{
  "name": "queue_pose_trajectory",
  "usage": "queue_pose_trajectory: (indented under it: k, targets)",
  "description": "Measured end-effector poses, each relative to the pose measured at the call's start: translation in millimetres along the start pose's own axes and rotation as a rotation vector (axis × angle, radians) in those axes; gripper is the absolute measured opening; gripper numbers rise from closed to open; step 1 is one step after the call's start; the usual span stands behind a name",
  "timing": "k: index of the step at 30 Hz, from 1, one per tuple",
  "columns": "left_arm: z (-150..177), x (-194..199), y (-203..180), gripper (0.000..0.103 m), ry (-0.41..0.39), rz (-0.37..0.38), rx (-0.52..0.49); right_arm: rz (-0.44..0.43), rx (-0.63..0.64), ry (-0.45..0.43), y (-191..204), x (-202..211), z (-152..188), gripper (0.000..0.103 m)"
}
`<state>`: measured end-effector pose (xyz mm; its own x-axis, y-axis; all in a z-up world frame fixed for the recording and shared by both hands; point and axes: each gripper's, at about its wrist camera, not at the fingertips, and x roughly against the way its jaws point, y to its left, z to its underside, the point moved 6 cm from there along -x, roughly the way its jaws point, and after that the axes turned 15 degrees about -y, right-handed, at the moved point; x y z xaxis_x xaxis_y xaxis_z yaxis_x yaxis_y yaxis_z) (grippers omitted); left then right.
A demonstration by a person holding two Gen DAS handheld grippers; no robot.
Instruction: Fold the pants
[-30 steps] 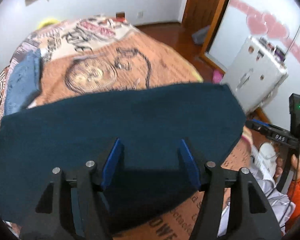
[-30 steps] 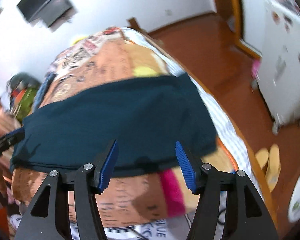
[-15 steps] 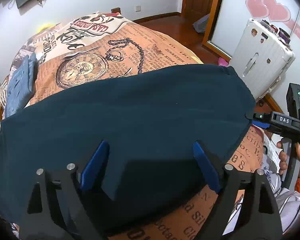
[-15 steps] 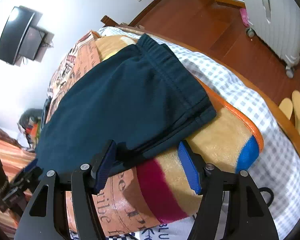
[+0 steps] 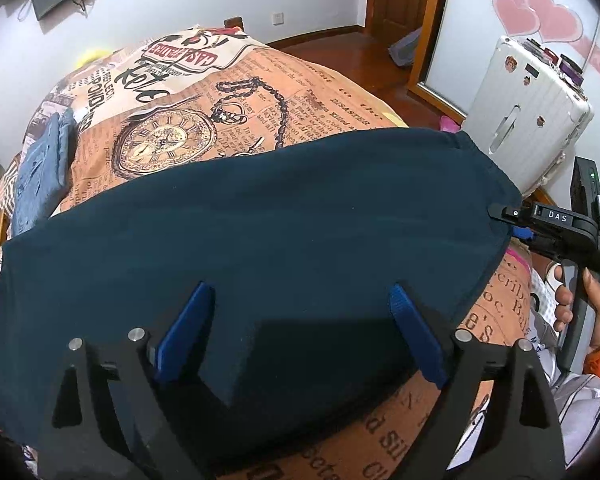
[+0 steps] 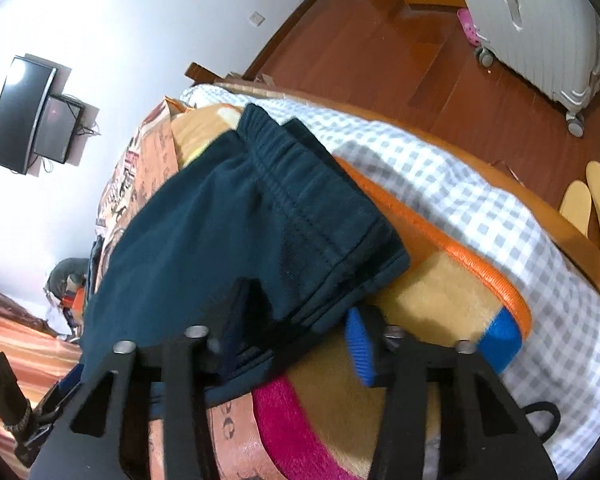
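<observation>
**Pants lie crosswise on the bed, both grippers at the near edge**

Pants [image 5: 260, 240], dark teal, are spread flat on the bed's printed blanket [image 5: 228, 96], already doubled leg on leg, with the long axis running side to side across the left wrist view. The waistband [image 6: 300, 184] is the end towards the white suitcase [image 5: 528, 120]; the legs run away from it towards a folded blue garment [image 5: 40, 168].

The left gripper [image 5: 300, 340] hangs over the near long edge of the pants, about midway along, its jaws spread wide and opening, with cloth below them but nothing pinched. The right gripper [image 6: 296, 328] is at the near corner of the waistband end. Its jaws are closing, and the pants' edge lies between the fingers; whether the pads already press the cloth cannot be told.

So the right hand is the nearer to the waistband, and the likely next fold carries that end along the long axis towards the legs.

Under the blanket shows a checked sheet [image 6: 440, 184]. Beyond the bed are a red-brown wooden floor [image 6: 380, 52], pale walls, a wall screen [image 6: 20, 112] and yellow slippers [image 6: 592, 204].
</observation>
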<state>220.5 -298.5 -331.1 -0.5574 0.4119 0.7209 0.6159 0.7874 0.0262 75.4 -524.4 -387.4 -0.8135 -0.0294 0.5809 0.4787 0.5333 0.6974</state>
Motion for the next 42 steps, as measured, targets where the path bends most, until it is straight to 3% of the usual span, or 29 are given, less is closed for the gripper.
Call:
queue_pose_trajectory:
  k: [4, 9, 17, 23, 34, 42]
  targets:
    - [-2.4, 8.3, 5.3, 0.091, -0.006, 0.021, 0.026, -0.003, 0.043, -0.031, 5.4, 5.8, -5.0, 0.019]
    - [-8.9, 26.5, 21.0, 0.091, -0.043, 0.007, 0.06, -0.007, 0.122, -0.09, 25.8, 16.0, -20.9, 0.016]
    - [-25.9, 63.3, 54.2, 0.091, -0.152, -0.026, 0.112, -0.139, 0.227, -0.194, 98.0, 35.2, -53.8, 0.014]
    - [-22.5, 87.0, 82.1, 0.091, -0.204, -0.053, 0.149, -0.238, 0.305, -0.208, 151.3, 35.7, -52.6, 0.014]
    - [-4.9, 125.1, 144.6, 0.091, -0.281, -0.128, 0.241, -0.44, 0.519, -0.145, 269.7, 26.0, -4.1, 0.013]
    - [13.8, 144.0, 183.0, 0.091, -0.315, -0.174, 0.314, -0.546, 0.658, 0.007, 332.0, -5.3, 61.3, 0.013]
